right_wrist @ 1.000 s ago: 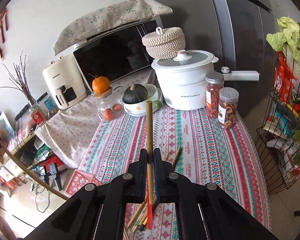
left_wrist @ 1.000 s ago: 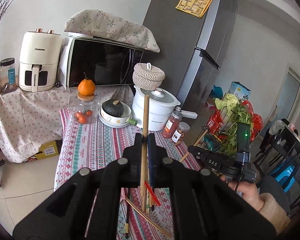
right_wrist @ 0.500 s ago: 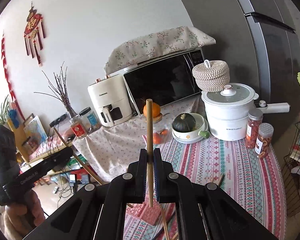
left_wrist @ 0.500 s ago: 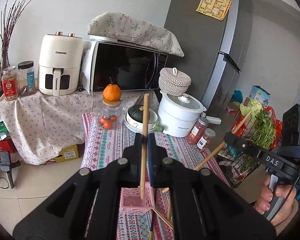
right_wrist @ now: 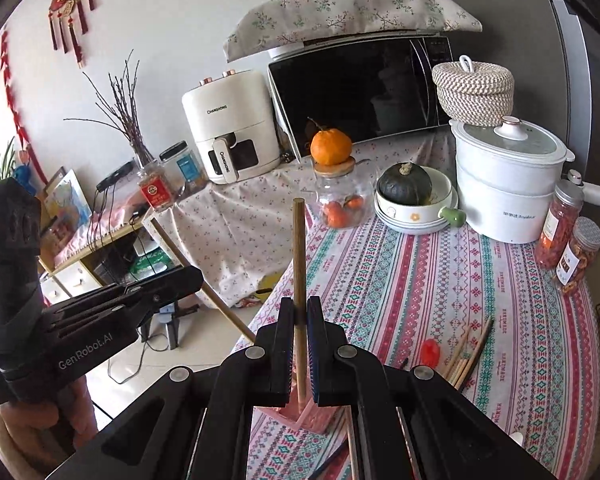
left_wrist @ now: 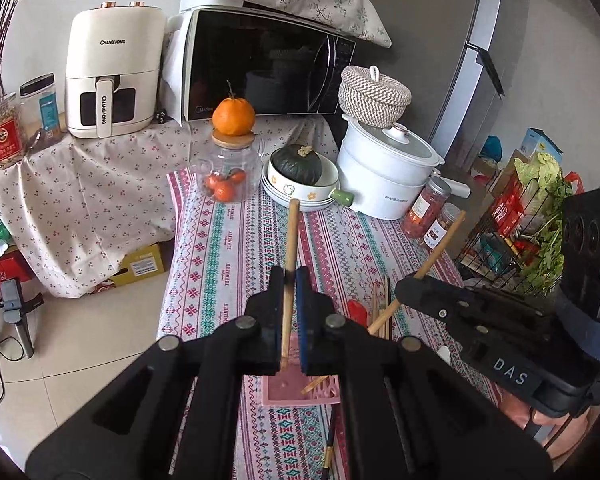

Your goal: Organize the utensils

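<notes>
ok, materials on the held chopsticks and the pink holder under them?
Chopstick in the left gripper: looks like bamboo or wood, matt tan, unpainted. Chopstick in the right gripper: same look. Pink holder: probably moulded plastic, given its uniform pastel colour and slotted wall.

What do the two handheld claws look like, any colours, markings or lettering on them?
Both are matte black plastic. Each claw has two angular arms with round silver rivets and blue pads inside the fingertips. The left claw bears white "GenRobot.AI" lettering on its side, seen from the right wrist view. The right claw carries a raised "DAS" label and a blue-grey band around its camera block. No sleeve shows clearly.
</notes>
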Demonstrator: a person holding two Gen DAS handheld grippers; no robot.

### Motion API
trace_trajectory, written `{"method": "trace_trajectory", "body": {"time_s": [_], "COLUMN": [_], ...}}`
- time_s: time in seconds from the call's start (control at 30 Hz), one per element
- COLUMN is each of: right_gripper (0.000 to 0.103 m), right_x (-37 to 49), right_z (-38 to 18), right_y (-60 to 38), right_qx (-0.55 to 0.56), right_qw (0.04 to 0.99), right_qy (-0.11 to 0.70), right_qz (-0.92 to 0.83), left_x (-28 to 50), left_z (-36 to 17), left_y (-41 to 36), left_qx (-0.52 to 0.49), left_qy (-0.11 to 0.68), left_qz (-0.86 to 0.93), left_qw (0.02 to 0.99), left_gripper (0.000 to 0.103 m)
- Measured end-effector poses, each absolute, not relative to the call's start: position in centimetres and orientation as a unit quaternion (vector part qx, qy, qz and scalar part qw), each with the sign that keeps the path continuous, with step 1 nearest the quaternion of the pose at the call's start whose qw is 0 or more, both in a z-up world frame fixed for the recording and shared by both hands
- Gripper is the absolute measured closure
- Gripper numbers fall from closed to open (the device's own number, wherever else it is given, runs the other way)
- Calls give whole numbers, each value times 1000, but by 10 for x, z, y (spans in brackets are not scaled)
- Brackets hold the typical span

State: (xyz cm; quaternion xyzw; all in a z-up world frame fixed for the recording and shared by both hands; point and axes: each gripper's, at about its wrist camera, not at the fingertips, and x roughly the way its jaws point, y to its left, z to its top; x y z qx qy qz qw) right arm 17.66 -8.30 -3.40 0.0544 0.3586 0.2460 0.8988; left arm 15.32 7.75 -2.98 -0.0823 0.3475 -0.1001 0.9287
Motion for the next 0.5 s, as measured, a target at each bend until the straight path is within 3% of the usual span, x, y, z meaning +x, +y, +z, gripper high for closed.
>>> {"method": "trace_trajectory", "body": {"time_s": [0.4, 0.47, 0.5], "right_gripper": [97, 96, 95], "right_x": [207, 208, 209], "right_z": [-62, -61, -61], "right_y": [-66, -65, -64], "right_qx": [48, 60, 68], "right_qw": [883, 879, 876], "right_qy": [399, 399, 399], "right_qz": [242, 254, 262], "left_x": [174, 174, 174], "left_z": [-45, -44, -43], "left_y": [89, 90, 92], "left_qx": [-121, -122, -123], "left_qy": [381, 379, 376], "left_qz": [-98, -95, -93], "left_qw": [911, 913, 914], "left_gripper": [96, 90, 80]}}
